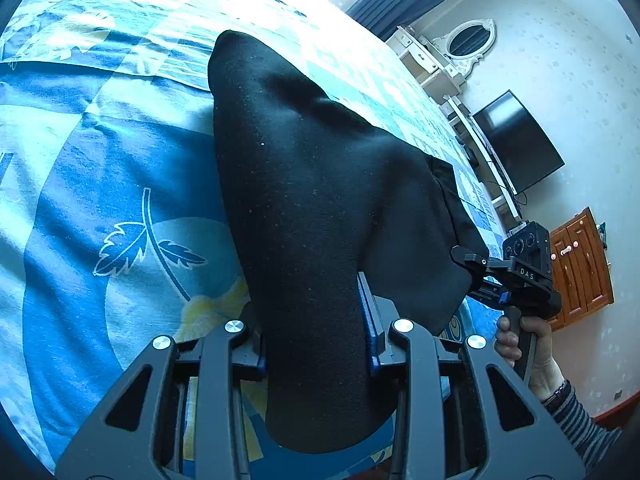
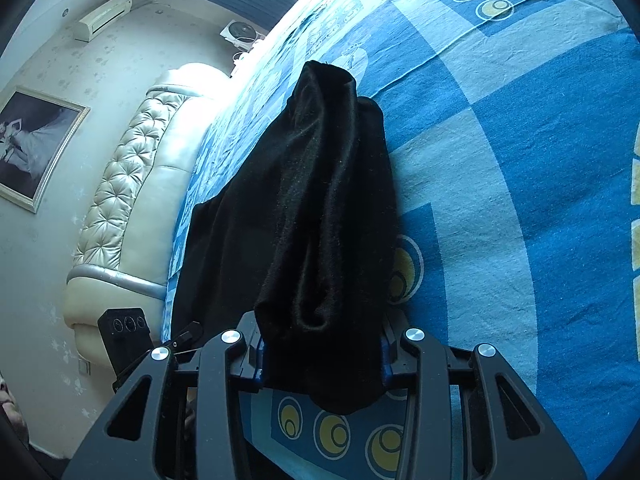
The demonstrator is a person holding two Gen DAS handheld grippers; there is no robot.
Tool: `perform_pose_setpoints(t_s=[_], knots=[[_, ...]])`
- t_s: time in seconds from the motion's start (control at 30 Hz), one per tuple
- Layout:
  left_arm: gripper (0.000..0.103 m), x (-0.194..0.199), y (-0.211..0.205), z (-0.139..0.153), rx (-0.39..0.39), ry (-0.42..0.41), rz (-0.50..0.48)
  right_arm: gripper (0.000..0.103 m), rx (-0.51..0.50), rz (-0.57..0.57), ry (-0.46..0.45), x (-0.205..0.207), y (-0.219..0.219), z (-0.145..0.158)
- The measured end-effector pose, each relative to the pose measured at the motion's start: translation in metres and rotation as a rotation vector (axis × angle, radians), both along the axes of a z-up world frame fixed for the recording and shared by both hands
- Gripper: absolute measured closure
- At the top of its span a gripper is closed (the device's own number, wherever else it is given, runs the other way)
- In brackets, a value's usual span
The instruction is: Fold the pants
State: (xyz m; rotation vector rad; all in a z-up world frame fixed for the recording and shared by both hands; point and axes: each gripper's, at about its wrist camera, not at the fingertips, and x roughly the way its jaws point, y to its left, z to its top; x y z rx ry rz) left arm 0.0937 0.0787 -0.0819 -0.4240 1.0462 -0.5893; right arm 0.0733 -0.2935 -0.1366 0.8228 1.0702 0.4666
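left tool (image 1: 316,344) clenched on black pants (image 1: 320,184) | right tool (image 2: 322,350) clenched on pants | right tool's body reads "DAS"

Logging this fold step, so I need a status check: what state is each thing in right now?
Left gripper: jaws shut on the pants.
Right gripper: jaws shut on the pants.
Pants: black, lifted at both gripped ends, far end on the bed.
Bed: covered by a blue patterned sheet.
TV: screen dark.

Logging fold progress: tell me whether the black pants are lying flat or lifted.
Lifted, partly: both grippers, left and right, are shut on the black pants, whose far end trails down toward the blue bedspread.
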Motion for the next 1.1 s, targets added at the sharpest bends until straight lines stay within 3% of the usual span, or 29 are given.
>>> perform_pose_setpoints(t_s=[0.3,0.33,0.4,0.47,0.93,1.1], knots=[[0.059,-0.001,0.001,-0.006,-0.017,0.028,0.002,0.059,0.052,-0.010,0.007,-0.001,-0.003,-0.010],[0.054,-0.002,0.001,-0.006,-0.022,0.030,0.004,0.058,0.061,-0.011,0.008,-0.001,-0.003,-0.011],[0.033,-0.002,0.003,-0.006,-0.029,0.037,0.014,0.052,0.085,-0.014,0.006,-0.001,-0.004,-0.011],[0.027,-0.003,0.006,-0.007,-0.065,0.049,0.022,0.047,0.109,-0.019,0.003,-0.002,-0.003,-0.011],[0.025,-0.002,0.003,-0.006,-0.046,0.050,0.012,0.038,0.139,-0.019,-0.017,-0.005,-0.001,-0.009],[0.019,-0.004,-0.004,-0.005,-0.009,0.025,0.002,0.035,0.146,-0.022,-0.022,-0.008,-0.002,-0.008]])
